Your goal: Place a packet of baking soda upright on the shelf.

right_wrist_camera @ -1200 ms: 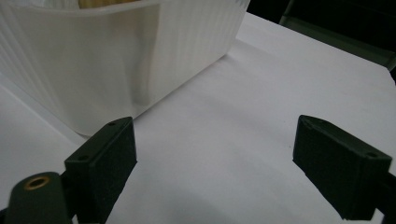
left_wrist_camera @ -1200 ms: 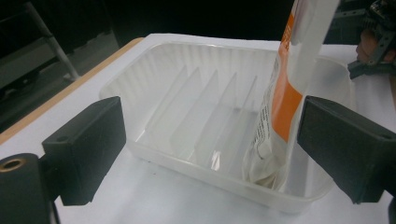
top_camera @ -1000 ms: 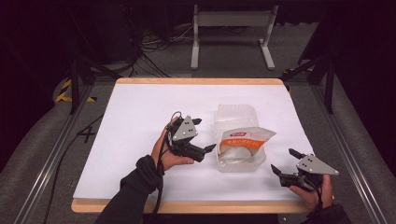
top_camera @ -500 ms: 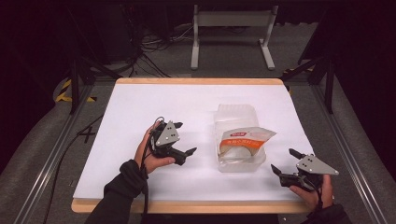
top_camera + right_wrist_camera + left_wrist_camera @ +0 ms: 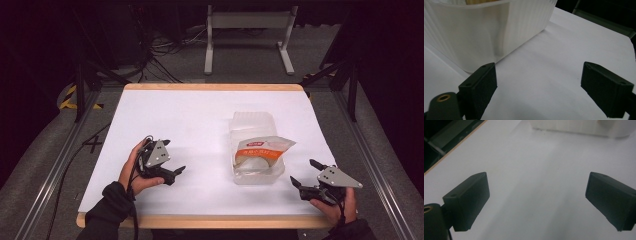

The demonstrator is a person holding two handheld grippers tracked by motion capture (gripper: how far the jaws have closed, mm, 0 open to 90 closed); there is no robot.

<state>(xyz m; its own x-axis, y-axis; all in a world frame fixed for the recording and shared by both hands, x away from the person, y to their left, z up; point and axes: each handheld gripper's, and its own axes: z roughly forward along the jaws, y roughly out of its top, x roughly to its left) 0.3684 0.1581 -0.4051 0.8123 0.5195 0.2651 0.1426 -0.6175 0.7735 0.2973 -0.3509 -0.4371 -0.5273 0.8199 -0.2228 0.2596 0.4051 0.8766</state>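
Two grippers (jaws apart) on white table [image 5: 200,115].

From here the table [image 5: 200,120] has one obstacle: a clear tub [image 5: 256,172] with a packet [image 5: 260,150] sticking out of its top, sitting right of centre. I see bare white sheet across the whole left half and along the far edge, so there's room to pass there. Left gripper [image 5: 172,170] sits near the front left, jaws wide apart, with open sheet between it and the tub. Right gripper [image 5: 302,175] is at the front right corner, jaws wide apart, just beside the tub; in its own view the tub wall [image 5: 486,32] blocks the left, and the right is free sheet. Table edge is close behind both hands.
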